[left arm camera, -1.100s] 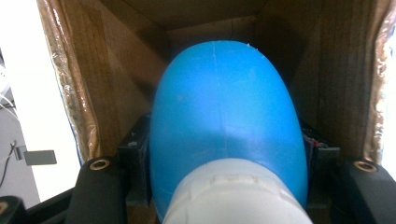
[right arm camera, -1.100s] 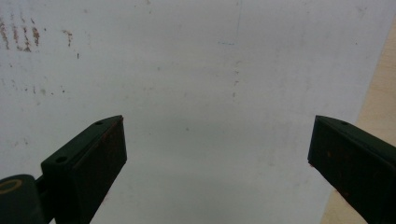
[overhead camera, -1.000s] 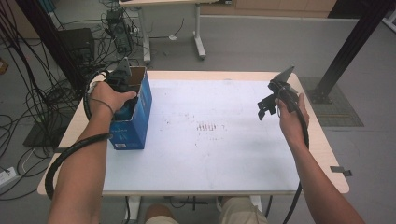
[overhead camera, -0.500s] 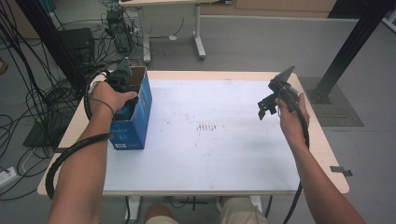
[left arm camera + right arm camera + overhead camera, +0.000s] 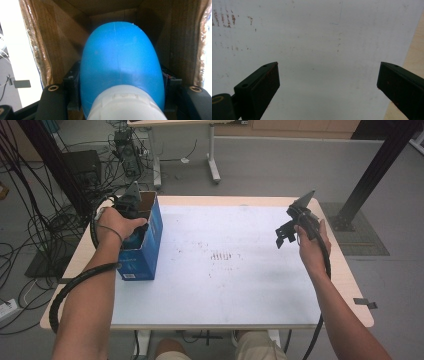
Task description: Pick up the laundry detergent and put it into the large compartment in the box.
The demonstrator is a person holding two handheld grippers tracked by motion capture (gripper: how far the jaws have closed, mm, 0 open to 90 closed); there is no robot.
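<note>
A blue cardboard box (image 5: 145, 255) stands open-topped at the table's left side. My left gripper (image 5: 121, 83) reaches down into it, and its jaws press on both sides of a rounded blue object with a white end (image 5: 120, 57); brown box walls surround it. In the high view the left hand (image 5: 117, 222) rests on the box's rim. My right gripper (image 5: 286, 234) hangs above the right part of the white table sheet (image 5: 230, 285), jaws wide apart with nothing between them (image 5: 328, 80).
Faint reddish marks (image 5: 220, 256) dot the sheet's middle. Bare wooden table edge (image 5: 347, 270) runs along the right, with a strip of tape (image 5: 365, 303) sticking out. Cables (image 5: 30, 235) lie on the floor at the left, and a black post (image 5: 375, 175) stands at the back right.
</note>
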